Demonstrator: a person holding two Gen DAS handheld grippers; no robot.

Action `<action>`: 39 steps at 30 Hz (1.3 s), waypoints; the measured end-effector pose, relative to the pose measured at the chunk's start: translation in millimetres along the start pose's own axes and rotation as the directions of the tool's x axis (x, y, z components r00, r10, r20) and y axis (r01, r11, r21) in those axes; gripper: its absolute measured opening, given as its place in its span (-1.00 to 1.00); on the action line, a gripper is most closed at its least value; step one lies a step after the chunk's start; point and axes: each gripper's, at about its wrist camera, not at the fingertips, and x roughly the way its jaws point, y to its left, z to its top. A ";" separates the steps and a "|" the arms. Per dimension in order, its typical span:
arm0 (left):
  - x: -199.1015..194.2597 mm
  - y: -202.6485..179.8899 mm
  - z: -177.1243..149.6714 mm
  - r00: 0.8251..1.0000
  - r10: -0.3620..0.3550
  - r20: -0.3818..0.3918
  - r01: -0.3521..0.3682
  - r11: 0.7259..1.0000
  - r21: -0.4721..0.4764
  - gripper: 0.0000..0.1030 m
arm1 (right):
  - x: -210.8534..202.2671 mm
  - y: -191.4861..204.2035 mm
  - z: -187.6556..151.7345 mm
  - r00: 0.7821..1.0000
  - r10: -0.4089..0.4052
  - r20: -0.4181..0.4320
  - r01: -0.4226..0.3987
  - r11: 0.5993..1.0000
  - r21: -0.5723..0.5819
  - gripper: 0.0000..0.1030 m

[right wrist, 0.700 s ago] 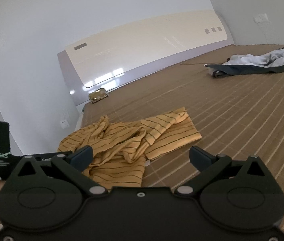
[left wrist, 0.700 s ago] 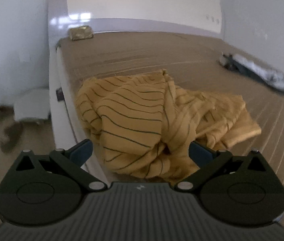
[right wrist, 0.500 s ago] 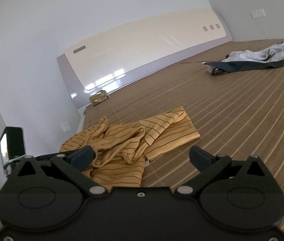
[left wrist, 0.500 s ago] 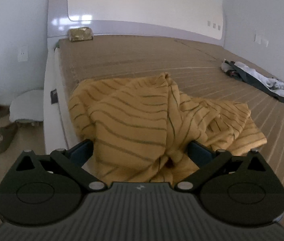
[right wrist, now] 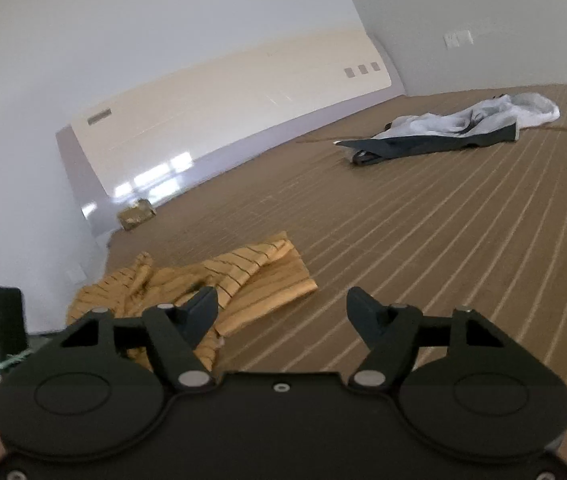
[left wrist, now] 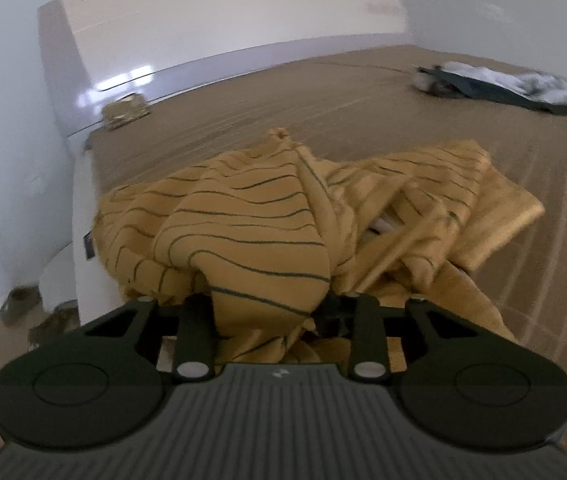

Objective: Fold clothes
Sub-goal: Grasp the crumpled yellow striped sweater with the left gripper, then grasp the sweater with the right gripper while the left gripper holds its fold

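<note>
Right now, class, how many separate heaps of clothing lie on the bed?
2. A yellow striped garment lies crumpled at the near left edge of the bed; a white and dark heap lies far right. How many garments the far heap holds is unclear.

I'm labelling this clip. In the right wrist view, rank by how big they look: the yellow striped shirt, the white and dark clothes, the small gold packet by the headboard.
1-2. yellow striped shirt and white and dark clothes: similar; shirt nearer and partly hidden, so unsure.
3. gold packet: smallest, though farther off.
</note>
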 end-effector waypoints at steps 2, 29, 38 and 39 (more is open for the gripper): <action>-9.2 -9.8 -0.1 0.999 -0.053 0.007 0.053 0.998 0.025 -0.34 | -1.6 -3.8 0.7 1.000 -0.019 0.000 0.019 1.000 0.000 0.44; -246.2 -282.9 -127.9 0.635 -0.769 -0.075 0.571 0.402 0.716 -0.39 | -246.3 -95.6 -63.8 0.893 -0.450 -0.017 0.450 0.893 0.022 0.52; -293.9 -305.3 -168.4 0.545 -0.832 -0.103 0.590 0.294 0.752 -0.36 | -328.3 -124.5 -97.0 0.862 -0.505 -0.050 0.505 0.845 0.176 0.59; -296.9 -306.4 -171.6 0.542 -0.834 -0.101 0.589 0.291 0.754 -0.36 | -332.4 -124.2 -97.9 0.868 -0.494 -0.052 0.495 0.850 0.180 0.59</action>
